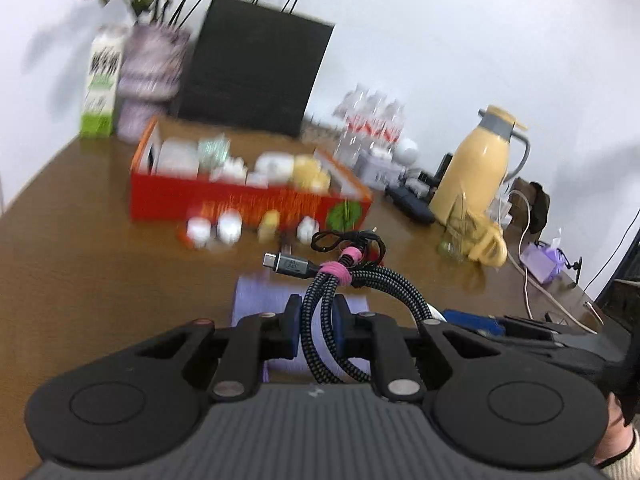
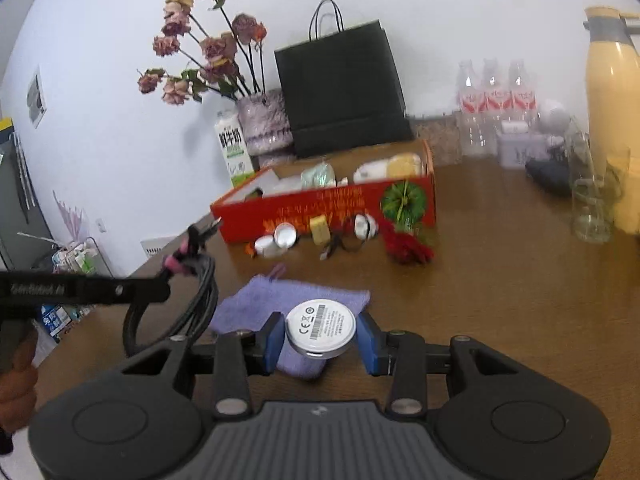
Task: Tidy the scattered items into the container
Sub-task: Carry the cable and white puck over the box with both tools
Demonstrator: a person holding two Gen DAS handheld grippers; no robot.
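My left gripper [image 1: 318,322] is shut on a braided USB cable bundle [image 1: 340,280] tied with pink straps, held above the table; it also shows in the right wrist view [image 2: 200,280]. My right gripper [image 2: 320,340] is shut on a round white disc [image 2: 320,330] with a label, above a purple cloth [image 2: 288,300]. The red box [image 2: 328,208] stands ahead and holds several white and yellow items. Small white caps [image 2: 276,240], a yellow block [image 2: 320,230], a white earbud case [image 2: 364,226] and a red flower [image 2: 408,248] lie in front of the box.
Behind the box stand a black paper bag [image 2: 340,88], a vase of dried roses [image 2: 264,124], a milk carton [image 2: 234,148] and water bottles [image 2: 492,108]. A yellow thermos [image 2: 612,100] and a glass [image 2: 596,200] stand at the right.
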